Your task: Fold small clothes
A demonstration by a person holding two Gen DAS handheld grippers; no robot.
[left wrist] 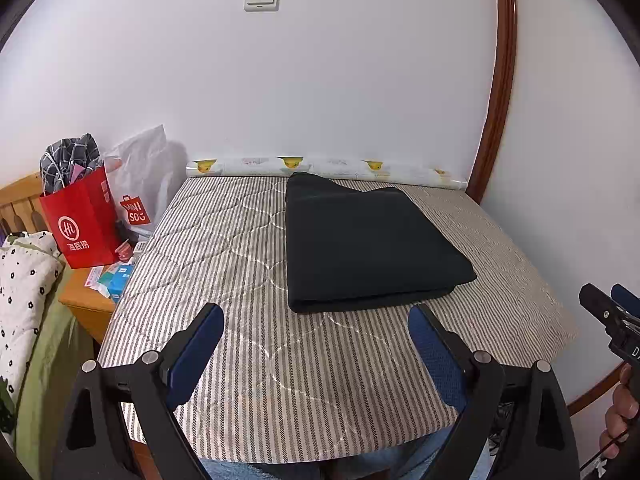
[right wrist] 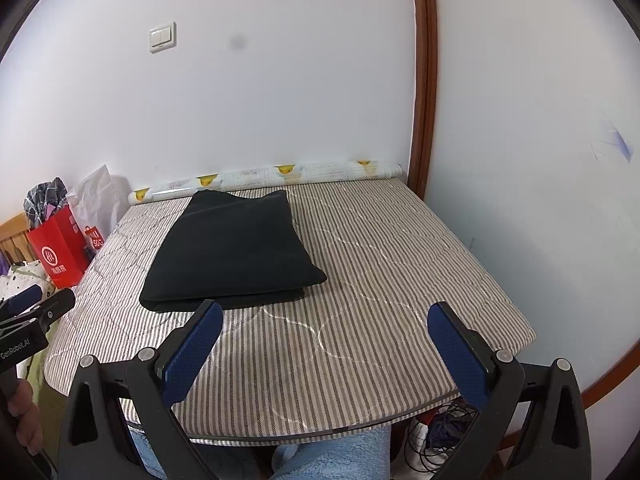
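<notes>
A black garment [left wrist: 368,240] lies folded into a flat rectangle on the striped table cover [left wrist: 224,264], toward the far side; it also shows in the right wrist view [right wrist: 232,252]. My left gripper [left wrist: 316,312] is open and empty, hovering above the table's near part, short of the garment's near edge. My right gripper [right wrist: 324,312] is open and empty, to the right of the garment above the striped cover [right wrist: 400,280]. The right gripper's tip shows at the left wrist view's right edge [left wrist: 612,312]; the left gripper shows at the right wrist view's left edge [right wrist: 32,312].
A patterned paper roll [left wrist: 328,166] lies along the wall at the table's back. A red paper bag [left wrist: 80,220] with checked cloth and a white bag [left wrist: 140,184] stand on a wooden side table at the left. A wooden door frame [left wrist: 496,92] is at the right. Cables [right wrist: 436,436] lie below the table's front edge.
</notes>
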